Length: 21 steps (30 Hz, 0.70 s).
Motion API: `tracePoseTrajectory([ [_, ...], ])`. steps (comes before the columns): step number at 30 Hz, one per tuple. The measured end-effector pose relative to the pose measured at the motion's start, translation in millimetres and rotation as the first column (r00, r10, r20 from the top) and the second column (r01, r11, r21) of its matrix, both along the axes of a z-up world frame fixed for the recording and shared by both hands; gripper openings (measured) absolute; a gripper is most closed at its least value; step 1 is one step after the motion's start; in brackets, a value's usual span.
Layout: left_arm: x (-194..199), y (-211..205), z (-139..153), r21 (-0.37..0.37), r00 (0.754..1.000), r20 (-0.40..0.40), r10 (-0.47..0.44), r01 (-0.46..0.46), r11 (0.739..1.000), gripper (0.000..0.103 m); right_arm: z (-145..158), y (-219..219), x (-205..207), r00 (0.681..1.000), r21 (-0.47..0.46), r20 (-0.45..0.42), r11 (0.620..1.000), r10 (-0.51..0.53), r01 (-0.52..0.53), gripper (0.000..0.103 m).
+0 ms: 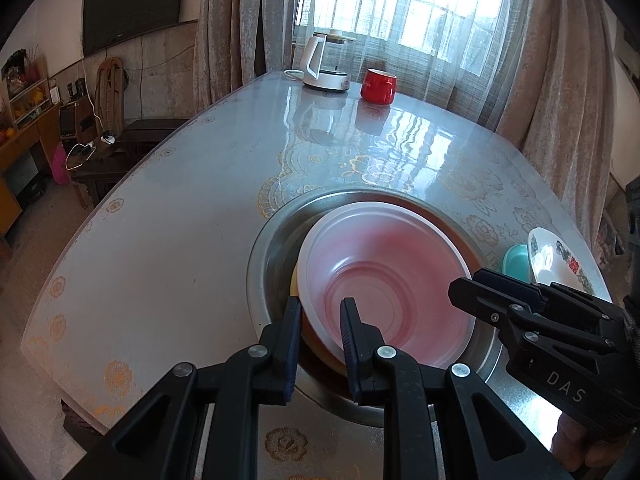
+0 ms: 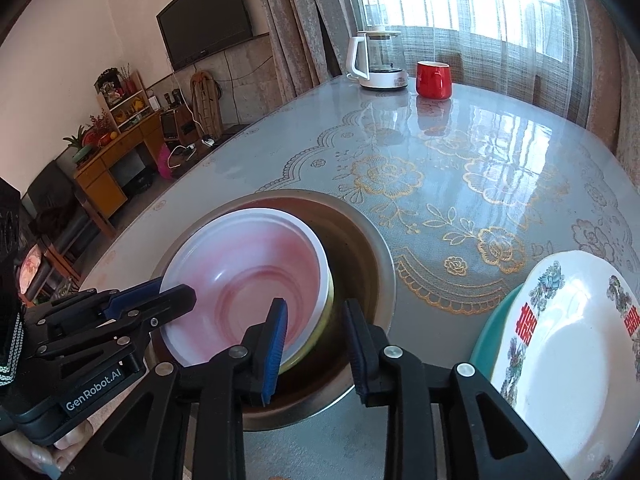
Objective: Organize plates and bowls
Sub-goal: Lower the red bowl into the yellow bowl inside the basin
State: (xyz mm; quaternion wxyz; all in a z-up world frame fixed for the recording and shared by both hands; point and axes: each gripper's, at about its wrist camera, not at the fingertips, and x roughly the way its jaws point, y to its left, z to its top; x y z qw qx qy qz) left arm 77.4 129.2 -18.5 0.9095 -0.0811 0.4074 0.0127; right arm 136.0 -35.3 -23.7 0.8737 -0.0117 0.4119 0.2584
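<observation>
Straddling one pink bowl's (image 1: 386, 280) rim: left tool (image 1: 320, 320) gripping, right tool (image 2: 316, 320) slightly open, unclamped.

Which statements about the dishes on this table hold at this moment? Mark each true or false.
1. The pink bowl sits inside the metal basin. True.
2. The red mug lies on its side. False: it stands upright beside the kettle.
3. The patterned plate rests in the basin. False: it is outside the basin, leaning over a teal bowl.
4. The kettle stands at the table's far end, by the window. True.
5. The left gripper and the right gripper each straddle the pink bowl's rim. True.
</observation>
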Motion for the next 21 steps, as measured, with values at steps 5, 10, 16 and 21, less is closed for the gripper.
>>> tracePoseTrajectory([
  [5,-1.5,1.0,0.9,-0.007,1.0,-0.002,0.002,-0.002,1.0,0.021,3.2,-3.4,-7.1,1.0,0.01,0.012,1.0,-0.009,0.009,0.029],
  [10,-3.5,0.5,2.5,-0.002,1.0,0.001,0.007,-0.007,1.0,0.021,4.8,-5.8,-14.4,1.0,0.019,0.026,1.0,-0.016,0.016,0.03],
  [16,-7.4,-2.3,4.1,0.009,1.0,0.008,0.014,-0.014,1.0,0.021,5.5,-15.2,-17.4,0.999,0.037,0.023,0.998,-0.048,0.047,0.032],
  [21,-12.6,-4.6,7.5,0.024,1.0,0.026,0.017,-0.018,1.0,0.021,4.1,-21.2,-17.6,0.998,0.049,0.011,0.997,-0.058,0.058,0.033],
])
